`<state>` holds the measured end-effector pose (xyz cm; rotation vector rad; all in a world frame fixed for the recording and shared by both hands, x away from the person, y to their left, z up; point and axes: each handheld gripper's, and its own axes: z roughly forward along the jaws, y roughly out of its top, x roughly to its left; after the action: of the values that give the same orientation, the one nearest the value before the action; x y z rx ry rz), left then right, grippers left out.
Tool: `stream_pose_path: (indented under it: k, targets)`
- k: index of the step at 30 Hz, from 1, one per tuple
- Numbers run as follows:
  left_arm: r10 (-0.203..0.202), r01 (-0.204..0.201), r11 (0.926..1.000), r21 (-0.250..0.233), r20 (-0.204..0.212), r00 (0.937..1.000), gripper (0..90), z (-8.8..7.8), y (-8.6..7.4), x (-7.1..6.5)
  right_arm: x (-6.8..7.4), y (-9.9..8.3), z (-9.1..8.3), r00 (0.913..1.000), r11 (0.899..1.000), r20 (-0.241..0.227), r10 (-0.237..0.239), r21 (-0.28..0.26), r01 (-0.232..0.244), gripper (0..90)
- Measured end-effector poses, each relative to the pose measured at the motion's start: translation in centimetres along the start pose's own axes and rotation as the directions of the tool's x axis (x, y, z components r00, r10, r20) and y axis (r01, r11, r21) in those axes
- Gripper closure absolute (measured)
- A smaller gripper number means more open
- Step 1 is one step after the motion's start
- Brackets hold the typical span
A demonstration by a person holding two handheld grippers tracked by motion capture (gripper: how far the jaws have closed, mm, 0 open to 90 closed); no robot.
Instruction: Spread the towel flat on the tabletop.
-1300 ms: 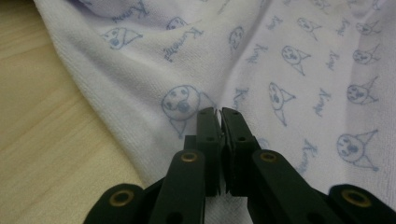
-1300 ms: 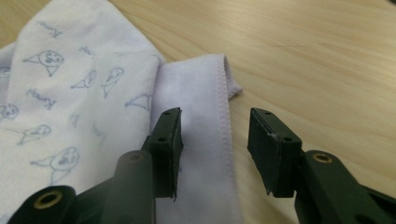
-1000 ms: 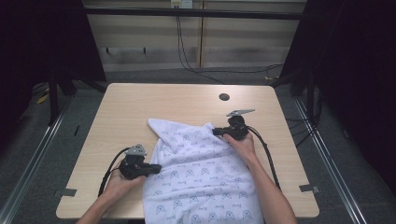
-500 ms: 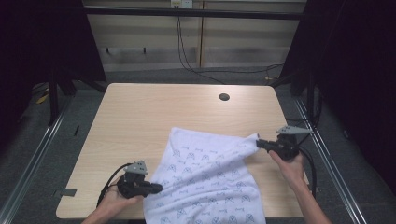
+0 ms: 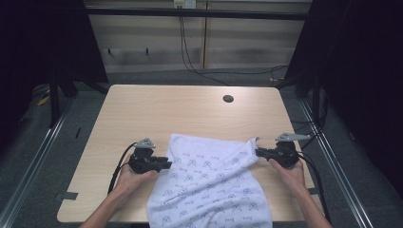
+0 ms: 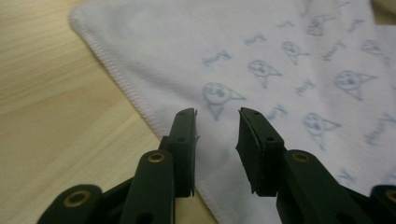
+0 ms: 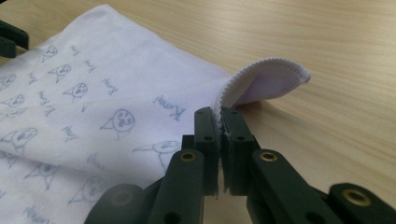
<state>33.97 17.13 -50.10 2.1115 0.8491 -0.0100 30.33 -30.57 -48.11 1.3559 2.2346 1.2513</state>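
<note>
Right gripper [image 7: 219, 116]: jaws closed on the stitched hem of the cloth [image 7: 116, 93], clamping it at a corner; past the jaws that corner curls up off the tabletop [image 7: 336, 56] in a small rounded flap. In the high view the right gripper [image 5: 260, 153] sits at the cloth's right-hand corner, held by the person's right hand [image 5: 287, 168], with its cable trailing back along the forearm.

Left gripper [image 6: 217, 121]: jaws parted, having just been opening; nothing pinched between them. The cloth [image 6: 261, 60] lies flat beneath and beyond the jaws, its hemmed edge running diagonally under the left-hand jaw. In the high view the left gripper [image 5: 165, 165] rests at the cloth's left edge, gripped by the left hand [image 5: 133, 175], cable looping behind it.

Cloth [image 5: 209, 185]: white, printed with small pale-blue faces and script. Spread on the near half of the tabletop [image 5: 190, 109], between the two grippers. Its upper edge is stretched roughly level from the left gripper to the right gripper; its lower part hangs over the near edge of the tabletop.

Tabletop: light wood grain, rounded corners. A round dark cable hole [image 5: 228, 99] lies beyond the cloth, well apart from it, toward the far edge.
</note>
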Motion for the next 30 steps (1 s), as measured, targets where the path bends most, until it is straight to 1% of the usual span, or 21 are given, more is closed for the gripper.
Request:
stream_pose_path:
  k: [1,3,4,5,7,11,13,14,15,16,18,19,20,21,22,23,24,25,27,28,30]
  targets:
    - [0.012,-0.012,0.9999,0.005,0.003,0.9999,65.9,0.2,-0.2,0.0,-0.1,0.0,0.2,1.0000,1.000,-0.006,0.003,-0.004,-0.003,86.3]
    - [0.053,-0.052,0.9984,0.023,-0.027,0.9982,68.6,0.1,-0.3,-0.5,0.0,0.0,0.3,0.9999,1.000,-0.008,0.007,0.003,-0.007,86.2]
    - [0.091,-0.088,0.9952,0.042,-0.060,0.9940,74.1,0.0,-0.4,-1.0,0.0,-0.1,0.3,0.9999,1.000,-0.010,0.003,0.004,-0.003,86.2]
    - [0.105,-0.102,0.9936,0.049,-0.065,0.9923,80.9,-0.2,-0.5,-1.2,0.0,-0.3,0.2,0.9999,1.000,-0.010,0.004,0.006,-0.004,86.2]
    - [0.098,-0.095,0.9935,0.063,-0.057,0.9935,88.2,-0.7,-1.0,-1.7,0.2,-0.6,-0.1,0.9998,1.000,-0.021,0.004,0.003,-0.004,86.2]
    - [0.109,-0.104,0.9898,0.097,-0.043,0.9932,88.3,-1.9,-2.1,-2.6,0.5,-0.8,-0.5,0.9993,1.000,-0.038,0.001,0.009,-0.001,86.3]
    - [0.143,-0.136,0.9853,0.104,-0.060,0.9879,88.4,-2.4,-2.5,-2.9,0.6,-0.9,-0.3,0.9992,1.000,-0.039,0.000,0.014,0.001,86.3]
    - [0.125,-0.118,0.9886,0.094,-0.070,0.9898,88.5,-2.4,-2.4,-2.5,0.5,-0.6,0.0,0.9992,1.000,-0.040,0.001,0.019,0.000,86.3]
    - [0.120,-0.112,0.9890,0.096,-0.087,0.9889,88.5,-2.3,-2.2,-2.2,0.3,0.0,0.7,0.9994,1.000,-0.034,-0.005,0.028,0.006,86.3]
    - [0.113,-0.101,0.9905,0.093,-0.131,0.9850,88.5,-2.2,-1.9,-1.7,0.2,0.6,1.2,0.9996,1.000,-0.028,-0.009,0.025,0.010,86.4]
    - [0.091,-0.077,0.9935,0.084,-0.175,0.9803,88.4,-1.9,-1.0,-0.2,0.0,2.3,2.7,0.9993,1.000,-0.035,0.008,-0.011,-0.009,86.4]
    - [0.069,-0.054,0.9954,0.079,-0.202,0.9769,88.4,-1.8,-0.6,0.7,-0.1,3.2,3.6,0.9993,1.000,-0.036,0.011,-0.023,-0.012,86.4]
    - [0.031,-0.019,0.9983,0.055,-0.222,0.9745,88.3,-1.7,-0.2,2.0,-0.1,4.0,4.5,0.9995,1.000,-0.031,0.005,-0.028,-0.006,86.3]
    - [0.009,0.001,0.9990,0.046,-0.224,0.9745,88.2,-1.6,0.1,2.7,-0.2,4.9,5.4,0.9995,0.999,-0.030,0.011,-0.033,-0.012,86.1]
    - [-0.003,0.010,0.9996,0.025,-0.242,0.9703,88.1,-1.5,0.3,3.5,-0.3,5.4,5.8,0.9996,0.999,-0.024,0.015,-0.040,-0.015,85.8]
    - [-0.008,0.016,0.9995,0.028,-0.262,0.9649,88.2,-1.5,0.7,4.2,-0.5,5.9,6.3,0.9997,0.999,-0.015,0.018,-0.045,-0.019,85.4]
    - [-0.037,0.038,0.9993,0.001,-0.281,0.9590,87.7,-1.1,1.1,5.0,-0.8,6.3,6.7,0.9994,0.998,-0.014,0.033,-0.053,-0.033,84.3]
    - [-0.049,0.047,0.9988,-0.014,-0.289,0.9561,87.5,-0.9,1.4,5.6,-1.1,6.6,7.1,0.9990,0.998,-0.006,0.044,-0.050,-0.045,81.9]
    - [-0.079,0.070,0.9968,-0.040,-0.305,0.9490,86.3,-0.7,1.8,6.4,-1.3,6.6,7.4,0.9985,0.998,0.030,0.047,-0.035,-0.046,67.7]
    - [-0.087,0.075,0.9958,-0.053,-0.309,0.9470,82.9,-0.5,1.9,6.7,-1.1,6.1,7.2,0.9979,0.998,0.046,0.044,-0.038,-0.042,63.5]
    - [-0.097,0.082,0.9948,-0.060,-0.296,0.9502,81.2,-0.4,2.0,6.9,-0.8,5.8,6.9,0.9989,0.999,0.037,0.029,-0.035,-0.028,61.7]
